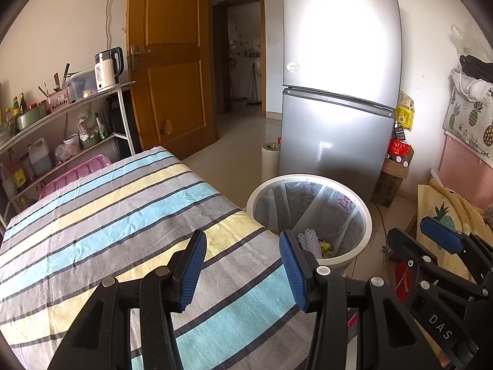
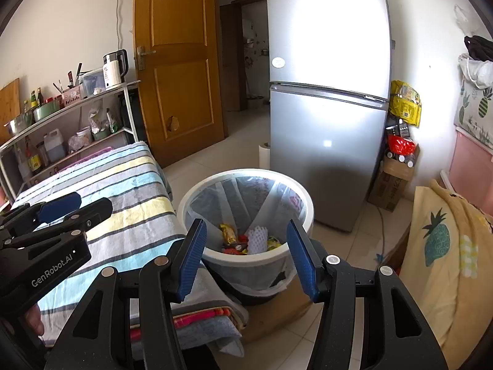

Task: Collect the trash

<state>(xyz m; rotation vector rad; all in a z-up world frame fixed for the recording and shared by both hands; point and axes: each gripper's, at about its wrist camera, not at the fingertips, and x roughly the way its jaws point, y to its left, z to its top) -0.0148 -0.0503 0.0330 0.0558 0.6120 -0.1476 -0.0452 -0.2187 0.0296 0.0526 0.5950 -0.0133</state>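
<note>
Left gripper [image 1: 243,268] wide open, empty, over striped tablecloth [image 1: 123,215]. Right gripper [image 2: 246,259] wide open, empty, above white bin [image 2: 246,212]. Trash [image 2: 246,239] sits at bin bottom. Fridge [image 2: 326,92] behind.

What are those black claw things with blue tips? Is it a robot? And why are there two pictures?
No robot: a person holds two grabbing tools, each with a camera looking along its fingers. One picture comes from the left gripper, above the striped tablecloth. The other comes from the right gripper, pointing at the white trash bin. Both grippers are open and hold nothing. In the bin lie colourful wrappers and a white foam net. No trash shows on the cloth. Behind the bin stands a silver fridge.
</note>
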